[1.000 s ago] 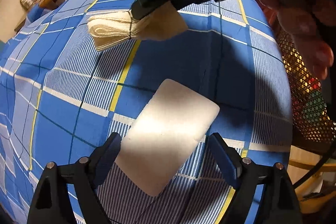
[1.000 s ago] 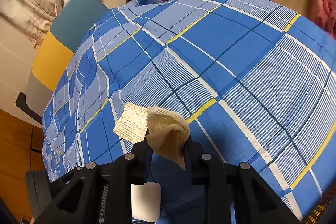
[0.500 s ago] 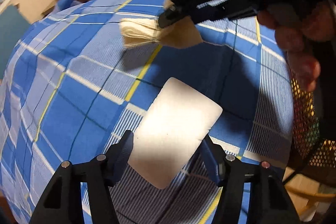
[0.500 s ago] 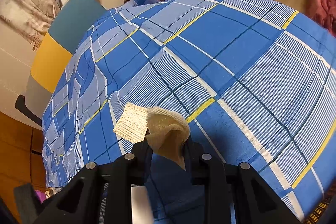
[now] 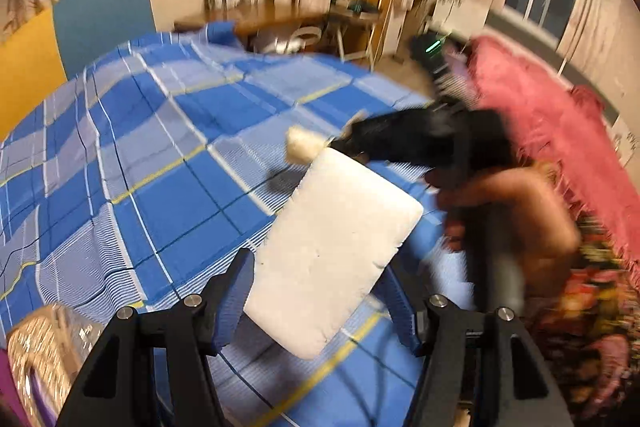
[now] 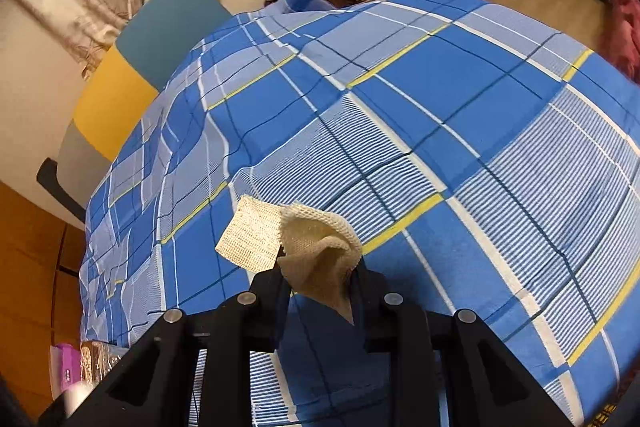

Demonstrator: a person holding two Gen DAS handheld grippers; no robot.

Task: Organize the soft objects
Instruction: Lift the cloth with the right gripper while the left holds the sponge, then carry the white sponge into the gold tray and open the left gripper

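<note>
Since a second ago we have lifted the white rectangular foam pad (image 5: 332, 259) off the blue plaid bedsheet (image 5: 168, 163); it lay flat between wide jaws then, and now it rides tilted above the sheet, pinched by its long edges in our left gripper (image 5: 320, 291). On that big sheet nothing else soft lies loose within view. Our right gripper (image 6: 318, 273) has kept its place, jaws closed on the crumpled beige mesh cloth (image 6: 304, 247), which hangs just above the sheet; in the left view that cloth shows as a pale blur just past the pad's far edge. As we judge it, both soft pieces are picked up and neither is put away yet, so the sorting is roughly midway; a shiny packet (image 5: 44, 351) at the sheet's near corner is too blurred to identify. We can read no brand, label or writing anywhere.
</note>
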